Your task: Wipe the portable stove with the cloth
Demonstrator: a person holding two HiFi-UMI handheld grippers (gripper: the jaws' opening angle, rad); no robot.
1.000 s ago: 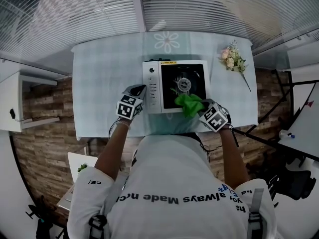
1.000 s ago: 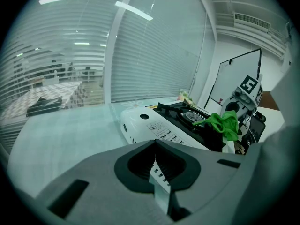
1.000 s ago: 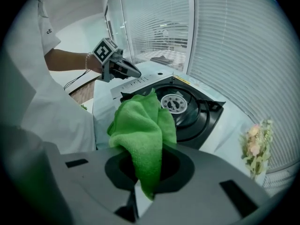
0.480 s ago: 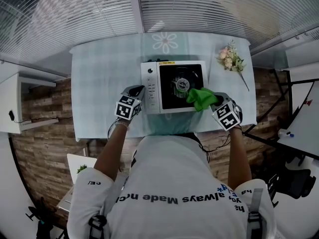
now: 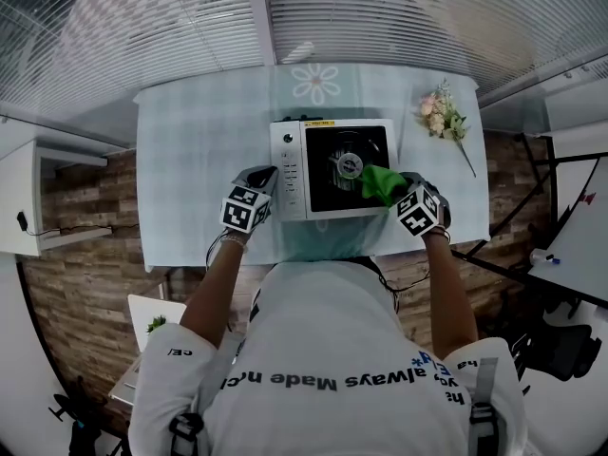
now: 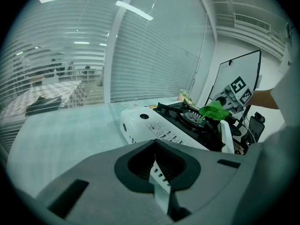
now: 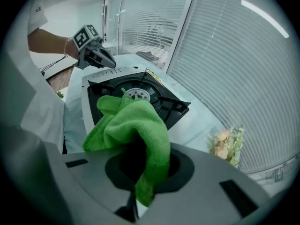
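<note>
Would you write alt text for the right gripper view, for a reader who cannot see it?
The right gripper is shut on a bunched green cloth over the black burner top of a white portable stove. The left gripper sits at the stove's far edge; a flower bouquet lies at right.

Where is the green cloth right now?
Head view: the green cloth is clamped in the right gripper, at the right side of the portable stove, beside its burner.

a bright green cloth (image 5: 382,182), a white stove (image 5: 288,164) with black top, a pale checked tablecloth (image 5: 190,150).
</note>
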